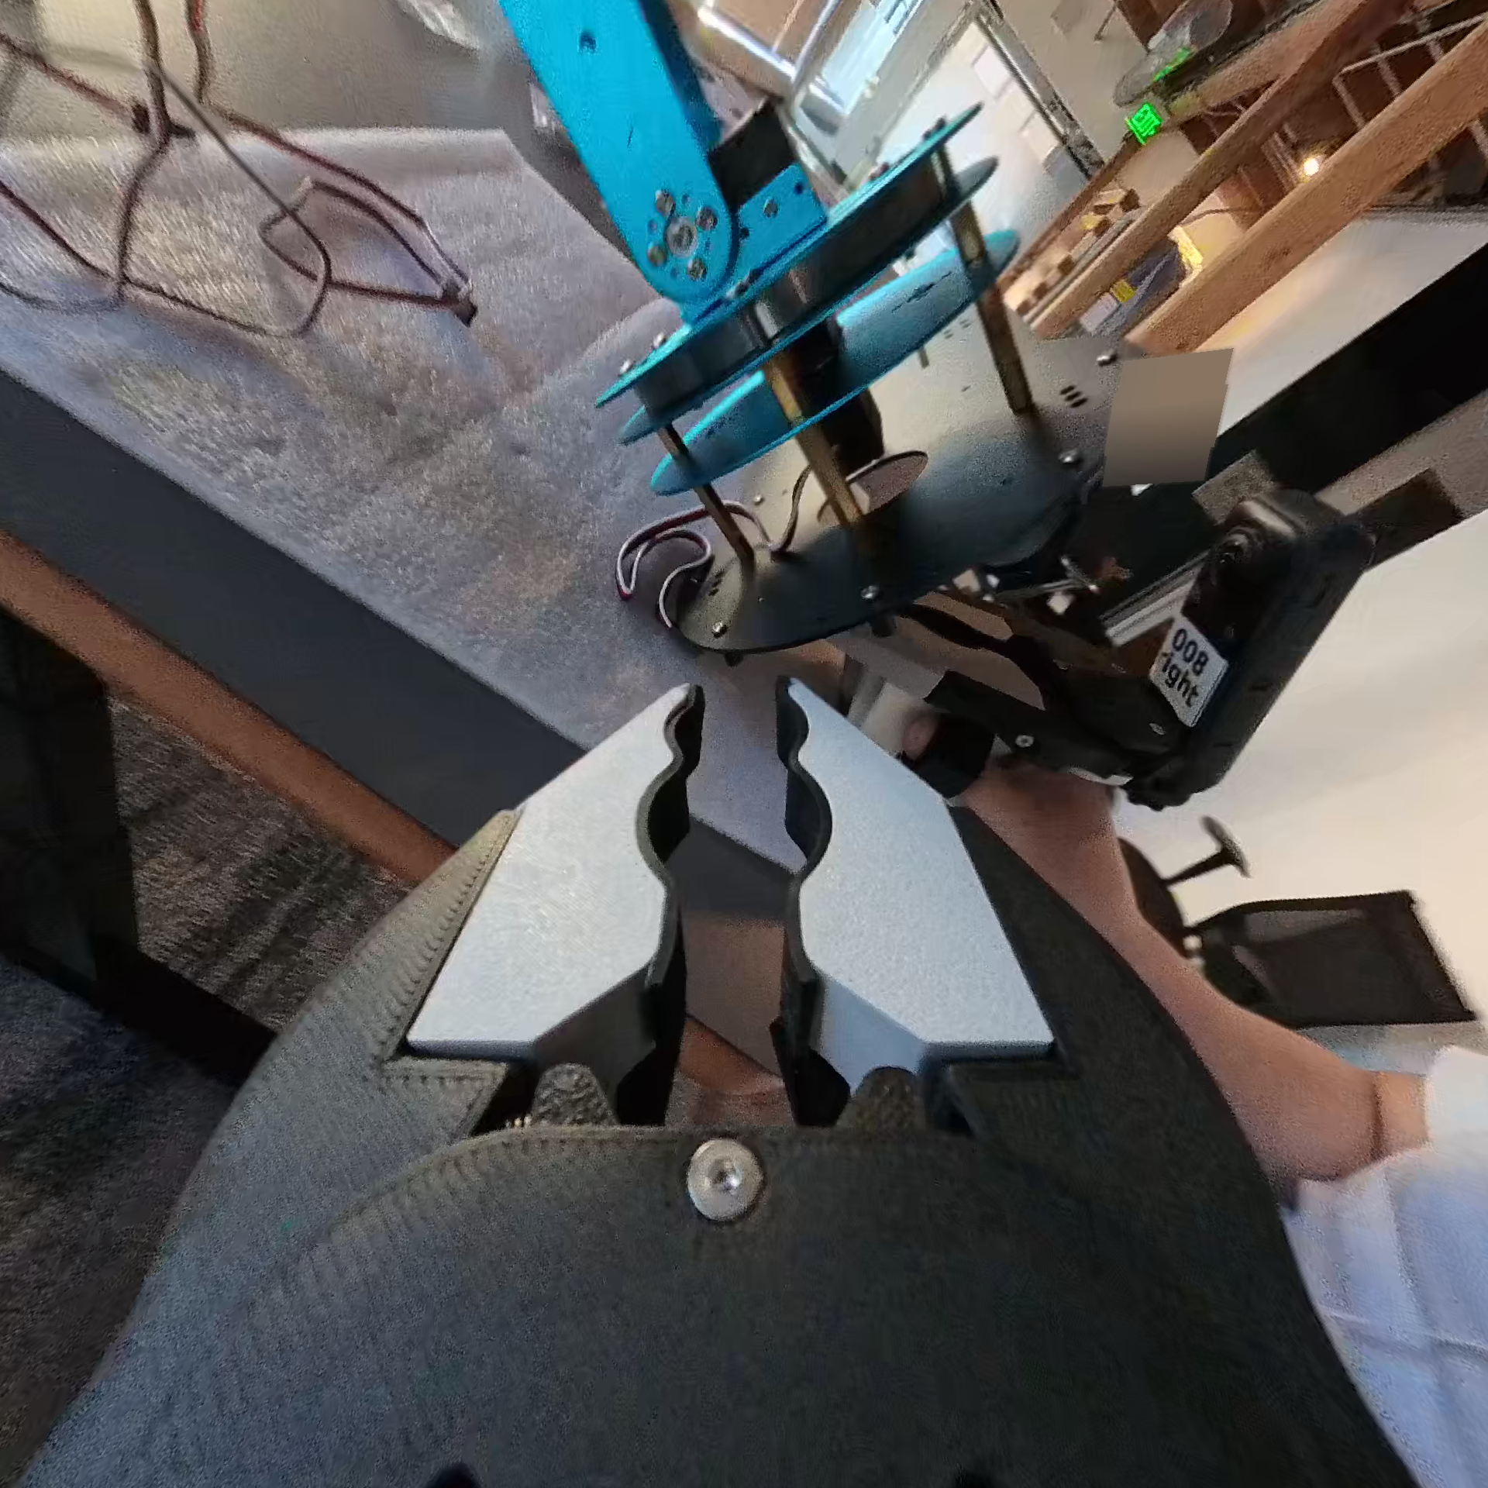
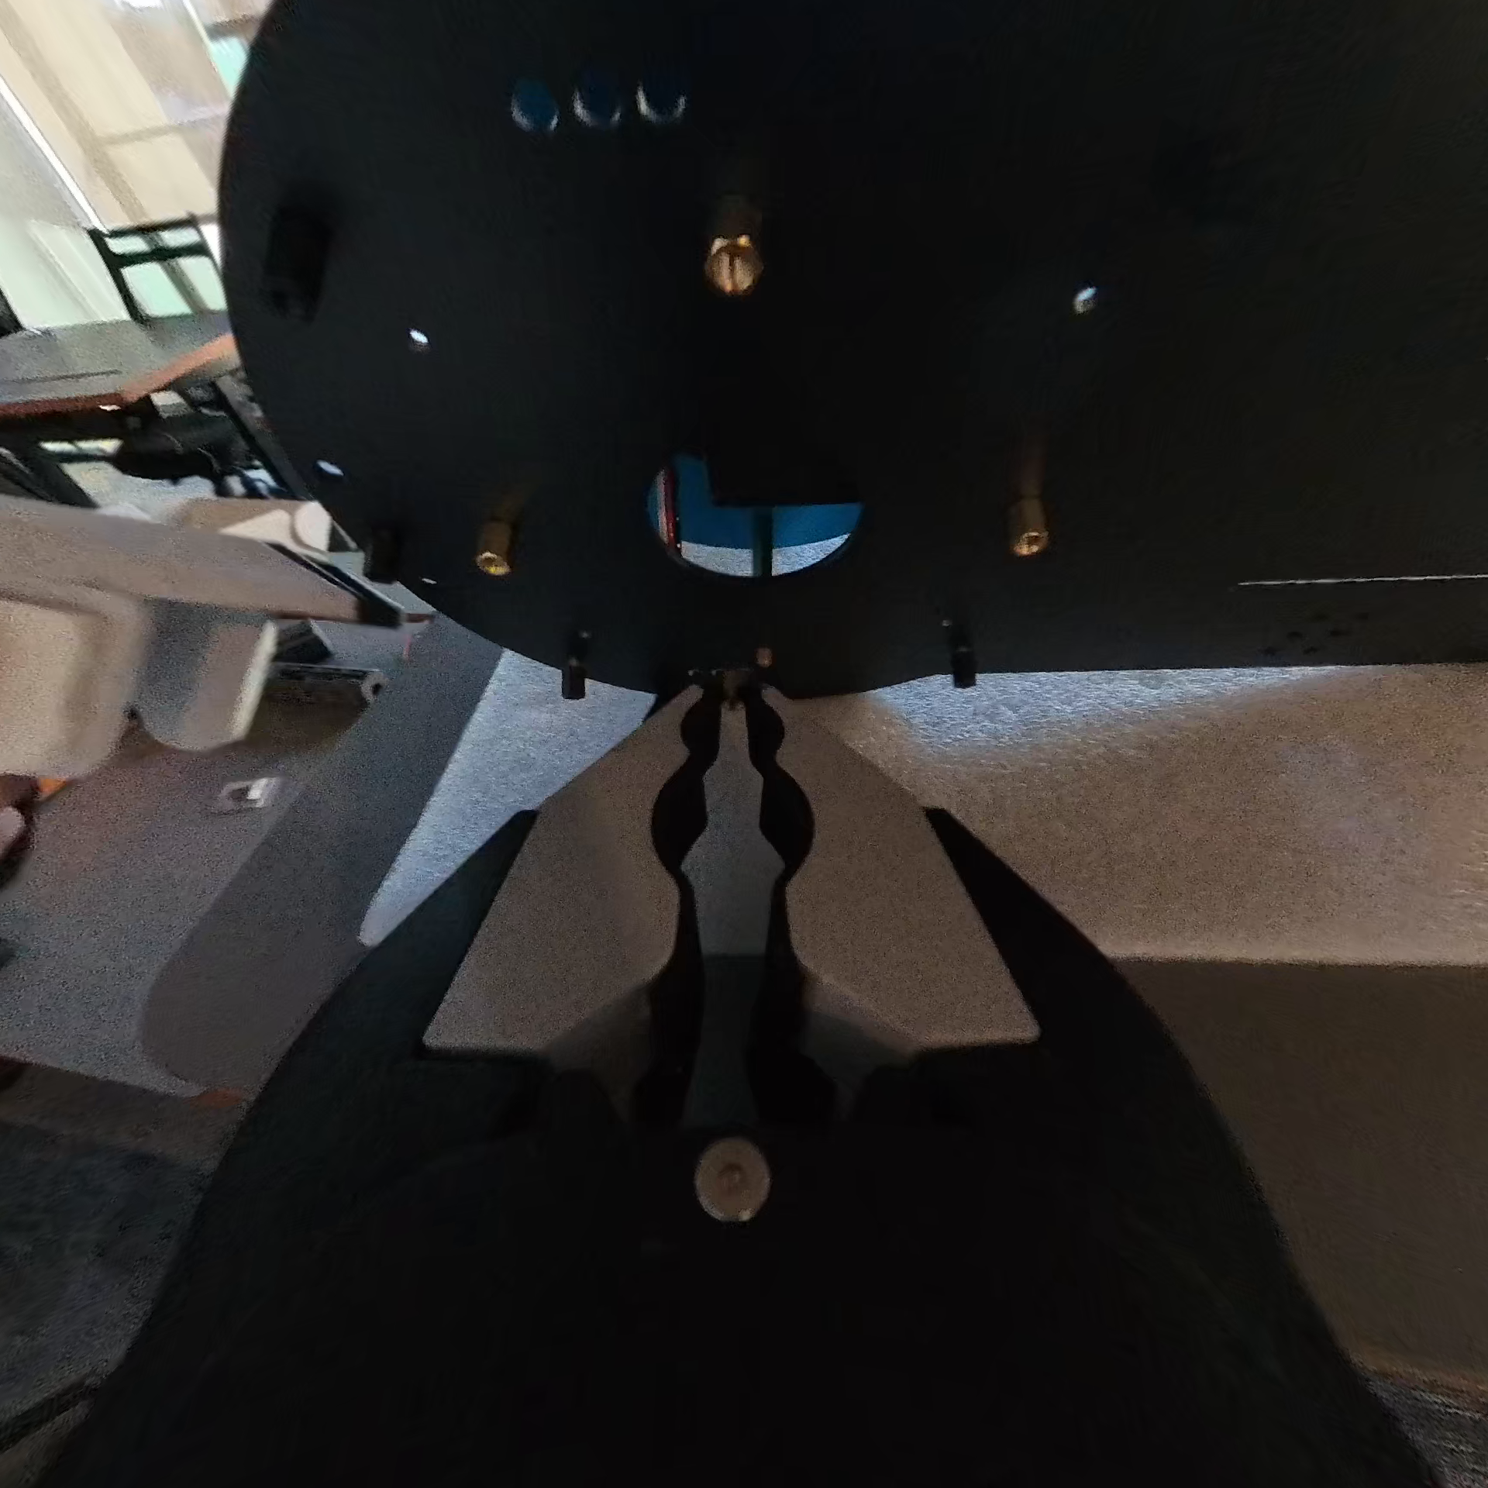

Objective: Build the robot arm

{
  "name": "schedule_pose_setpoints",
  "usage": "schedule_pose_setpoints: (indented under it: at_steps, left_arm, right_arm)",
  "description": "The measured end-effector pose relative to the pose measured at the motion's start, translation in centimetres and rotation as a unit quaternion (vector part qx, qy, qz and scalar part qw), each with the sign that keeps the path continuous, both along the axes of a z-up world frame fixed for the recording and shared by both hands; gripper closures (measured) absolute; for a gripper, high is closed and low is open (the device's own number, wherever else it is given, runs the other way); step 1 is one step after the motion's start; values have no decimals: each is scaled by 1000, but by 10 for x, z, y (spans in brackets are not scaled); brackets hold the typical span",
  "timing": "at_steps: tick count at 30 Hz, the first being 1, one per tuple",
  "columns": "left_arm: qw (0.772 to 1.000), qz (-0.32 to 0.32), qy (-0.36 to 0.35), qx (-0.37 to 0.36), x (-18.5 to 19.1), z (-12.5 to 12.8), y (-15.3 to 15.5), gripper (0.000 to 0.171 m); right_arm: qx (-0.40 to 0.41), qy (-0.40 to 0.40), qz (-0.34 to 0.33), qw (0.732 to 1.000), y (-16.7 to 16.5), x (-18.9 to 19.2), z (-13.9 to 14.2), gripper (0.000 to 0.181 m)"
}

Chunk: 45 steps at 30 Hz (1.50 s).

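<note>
Left gripper: jaws slightly apart, gripping nothing, hovering over the grey table edge. Just ahead of its tips, the black round base plate of a blue stacked-disc arm assembly, tipped off the table. Right gripper: tips nearly closed on a small fastener at the plate's underside rim; actual grip unclear. Held low, pointing up under the plate.

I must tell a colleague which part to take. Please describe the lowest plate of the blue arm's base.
On the grey table stands a blue arm on stacked discs. The black plate lies lowest, tilted. Unlike the blue discs above, it is black, with a round hole.
</note>
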<state>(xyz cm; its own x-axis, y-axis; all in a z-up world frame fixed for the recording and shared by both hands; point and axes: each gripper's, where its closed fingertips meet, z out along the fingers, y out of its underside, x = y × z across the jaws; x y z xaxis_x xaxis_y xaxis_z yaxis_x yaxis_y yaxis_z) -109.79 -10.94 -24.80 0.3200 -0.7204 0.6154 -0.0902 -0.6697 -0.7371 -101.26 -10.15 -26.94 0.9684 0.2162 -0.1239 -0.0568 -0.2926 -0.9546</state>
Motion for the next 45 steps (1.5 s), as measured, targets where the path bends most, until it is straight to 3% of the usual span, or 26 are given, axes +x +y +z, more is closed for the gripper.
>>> schedule_pose_setpoints:
  at_steps: [6,9,12,16,19,23,27,36,45]
  left_arm:
    - [987,-1,56,149,-6,7,6,140]
    - [967,-30,93,236,7,-1,7,129]
    - [936,-65,120,324,25,-5,7,128]
    - [899,-114,109,408,47,-4,3,135]
    - [882,-127,96,443,54,-5,7,149]
    - [862,-145,84,479,58,-4,4,171]
    - [834,-124,99,528,59,-4,4,171]
    - [851,-103,96,506,59,-4,5,171]
    - [852,-101,98,504,59,-5,5,171]
  right_arm:
    - [15,-20,-27,999,0,6,1,177]
    - [11,-44,-45,998,-5,9,-1,177]
    - [20,-39,-68,997,-11,11,2,177]
    - [27,-12,-92,995,-7,5,6,177]
    - [6,-2,-116,993,-2,-1,-1,177]
    - [10,-56,-171,984,1,7,-2,177]
    - [-5,-57,-154,986,4,6,-3,177]
    - [-16,-62,-130,990,8,6,-5,177]
    - [-25,-62,-128,990,12,6,-5,177]
